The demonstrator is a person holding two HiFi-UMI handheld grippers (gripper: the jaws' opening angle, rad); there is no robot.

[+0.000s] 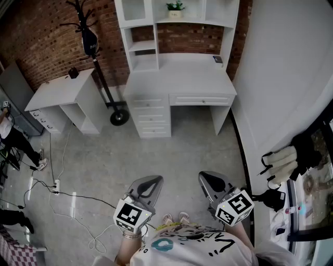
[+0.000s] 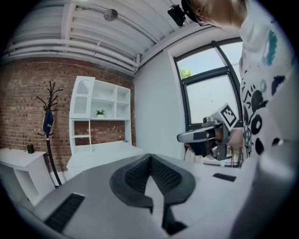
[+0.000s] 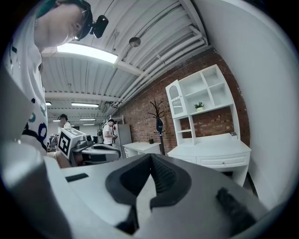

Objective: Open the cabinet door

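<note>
Head view: two empty, closed tongs, left tongs point(image 1: 151, 183), right tongs point(image 1: 209, 180); one hutch desk point(image 1: 179, 82) ahead.

The desk point(image 1: 179, 83) and its shelf unit are white all over, as are the smaller desk point(image 1: 60, 96) to its left and the wall point(image 1: 281, 62) at the right. Behind them the brick wall point(image 1: 36, 41) is red-brown with pale mortar lines. The floor point(image 1: 171, 156) is mottled grey. The coat stand point(image 1: 102, 79) is black, and black cables point(image 1: 83, 197) trail across the floor's left side. A small plant point(image 1: 175, 6) is green. The left gripper point(image 1: 151, 183) and right gripper point(image 1: 210, 180) are grey with black ribbed pads point(image 2: 135, 175). Each carries a white cube point(image 1: 131, 214) patterned with black square markers. The shirt point(image 1: 192, 249) is white with black and teal print.
</note>
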